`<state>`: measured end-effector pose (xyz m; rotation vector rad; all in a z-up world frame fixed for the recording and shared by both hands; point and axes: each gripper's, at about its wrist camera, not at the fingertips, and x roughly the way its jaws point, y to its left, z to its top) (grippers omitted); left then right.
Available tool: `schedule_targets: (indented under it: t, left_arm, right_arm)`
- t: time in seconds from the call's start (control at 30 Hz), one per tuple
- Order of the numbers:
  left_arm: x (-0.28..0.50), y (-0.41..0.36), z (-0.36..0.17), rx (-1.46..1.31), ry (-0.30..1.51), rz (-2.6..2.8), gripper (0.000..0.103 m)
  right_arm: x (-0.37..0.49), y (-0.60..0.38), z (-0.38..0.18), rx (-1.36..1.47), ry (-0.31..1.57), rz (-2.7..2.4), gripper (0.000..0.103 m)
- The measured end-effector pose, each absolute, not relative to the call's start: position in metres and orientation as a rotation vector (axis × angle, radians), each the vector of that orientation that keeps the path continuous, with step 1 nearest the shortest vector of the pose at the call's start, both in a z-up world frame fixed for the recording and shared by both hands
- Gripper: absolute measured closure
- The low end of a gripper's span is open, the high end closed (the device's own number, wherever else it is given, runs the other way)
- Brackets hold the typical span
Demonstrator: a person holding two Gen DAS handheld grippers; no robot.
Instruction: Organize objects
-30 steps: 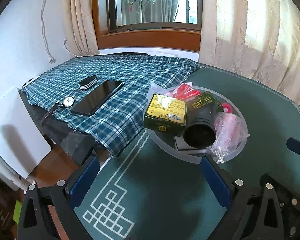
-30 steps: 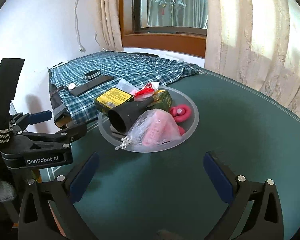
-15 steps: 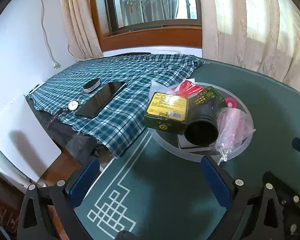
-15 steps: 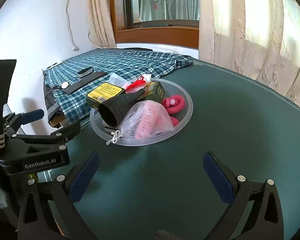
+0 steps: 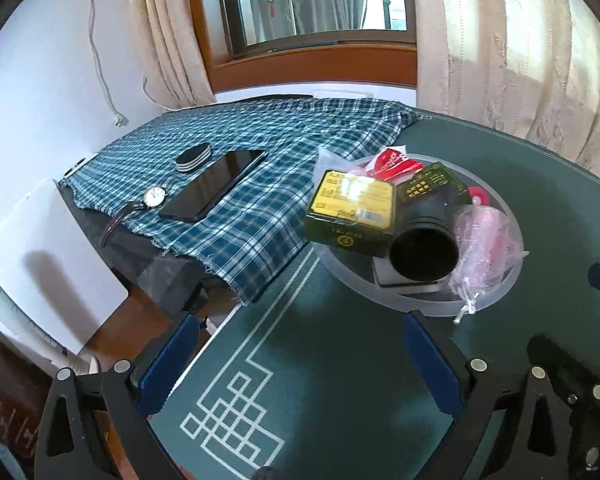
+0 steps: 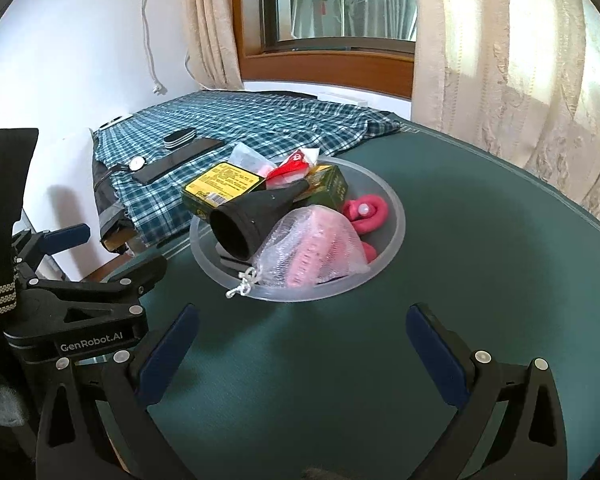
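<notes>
The green bench (image 6: pixel 480 280) carries a clear bowl (image 6: pixel 396 216) near its checked cloth (image 5: pixel 260 216). In the bowl lie a yellow-topped box (image 6: pixel 220 188), a black funnel (image 6: pixel 252 220), a netted pink bag (image 6: pixel 312 252) and a pink coil (image 6: pixel 366 212). Left tongs (image 5: pixel 300 360) and right tongs (image 6: pixel 300 356) hover wide open, empty, just short of the bowl.
</notes>
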<state>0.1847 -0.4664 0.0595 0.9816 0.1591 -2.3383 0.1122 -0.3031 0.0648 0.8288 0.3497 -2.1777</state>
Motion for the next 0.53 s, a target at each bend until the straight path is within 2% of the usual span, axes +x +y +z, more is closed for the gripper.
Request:
schedule_targets:
  t: [0.53]
  left_arm:
    - [0.1855,-0.4705,0.0579,0.987,0.165,-2.329,0.000]
  right_arm:
    - [0.1142,-0.3132,0.0625,0.794,0.378,-2.156,0.000]
